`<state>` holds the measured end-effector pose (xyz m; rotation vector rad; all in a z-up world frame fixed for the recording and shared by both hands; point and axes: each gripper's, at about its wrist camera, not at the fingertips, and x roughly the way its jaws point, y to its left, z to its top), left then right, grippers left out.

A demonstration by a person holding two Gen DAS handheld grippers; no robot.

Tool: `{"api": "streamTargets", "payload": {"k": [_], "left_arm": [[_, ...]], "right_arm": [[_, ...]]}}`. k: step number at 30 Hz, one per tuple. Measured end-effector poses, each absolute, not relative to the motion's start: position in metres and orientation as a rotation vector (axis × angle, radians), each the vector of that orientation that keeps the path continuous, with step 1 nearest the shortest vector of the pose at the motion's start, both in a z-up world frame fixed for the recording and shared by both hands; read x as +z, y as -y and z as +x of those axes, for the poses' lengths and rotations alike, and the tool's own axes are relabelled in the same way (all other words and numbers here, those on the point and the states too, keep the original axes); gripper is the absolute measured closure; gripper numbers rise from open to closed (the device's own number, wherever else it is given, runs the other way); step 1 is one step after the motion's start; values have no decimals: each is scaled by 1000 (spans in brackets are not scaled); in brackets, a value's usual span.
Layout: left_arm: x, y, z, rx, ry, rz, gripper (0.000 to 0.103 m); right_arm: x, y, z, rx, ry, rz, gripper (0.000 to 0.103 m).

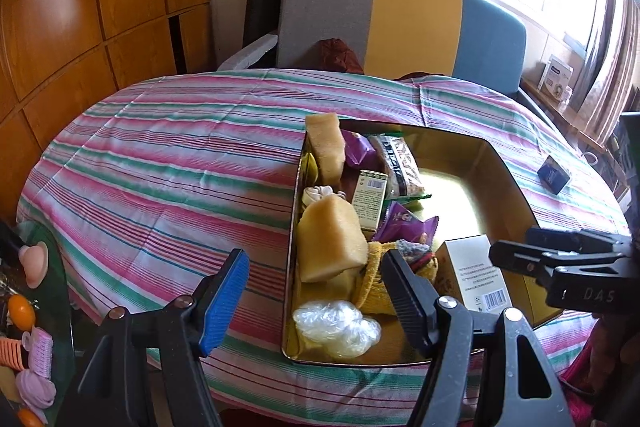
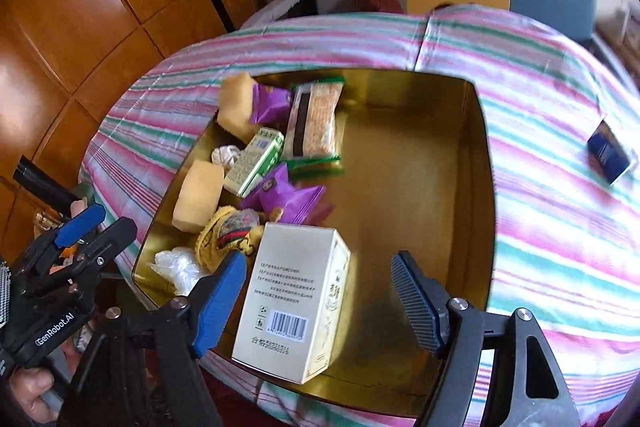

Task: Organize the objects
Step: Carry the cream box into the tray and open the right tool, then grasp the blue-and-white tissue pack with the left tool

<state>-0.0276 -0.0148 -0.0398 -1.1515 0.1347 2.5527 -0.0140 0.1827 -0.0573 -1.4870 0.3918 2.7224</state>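
Note:
A gold tin box (image 1: pixel 508 183) (image 2: pixel 472 163) sits on the striped tablecloth. Its left side holds yellow sponges (image 1: pixel 330 243) (image 2: pixel 198 201), purple snack packets (image 2: pixel 294 201), a green-and-white carton (image 2: pixel 256 161), a snack bar pack (image 2: pixel 316 121), a yellow sock (image 1: pixel 372 275) and a clear plastic bag (image 1: pixel 336 327). A white carton with a barcode (image 2: pixel 294 301) (image 1: pixel 476 275) stands in the box's near part. My right gripper (image 2: pixel 320 301) is open with its fingers either side of that carton, not touching it. My left gripper (image 1: pixel 316 297) is open and empty above the box's near left corner.
A dark blue small box (image 1: pixel 554 174) (image 2: pixel 610 151) lies on the cloth to the right of the tin. A grey, yellow and blue chair (image 1: pixel 400 19) stands behind the table. Small toys and hair rollers (image 1: pixel 36 351) lie on a low glass table at left.

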Motion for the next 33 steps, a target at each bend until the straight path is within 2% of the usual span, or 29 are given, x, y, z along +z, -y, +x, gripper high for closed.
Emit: {"api": "streamTargets", "payload": {"k": [17, 27, 33], "left_arm": [[-34, -9, -23, 2509, -195, -1125, 33], [-19, -47, -25, 2473, -298, -1059, 33], [-9, -82, -29, 2421, -362, -1015, 33]], "right_arm": [[-32, -264, 10, 2617, -283, -1321, 22], [-17, -367, 30, 2465, -220, -1137, 22], [-27, -445, 55, 2308, -287, -981, 22]]}}
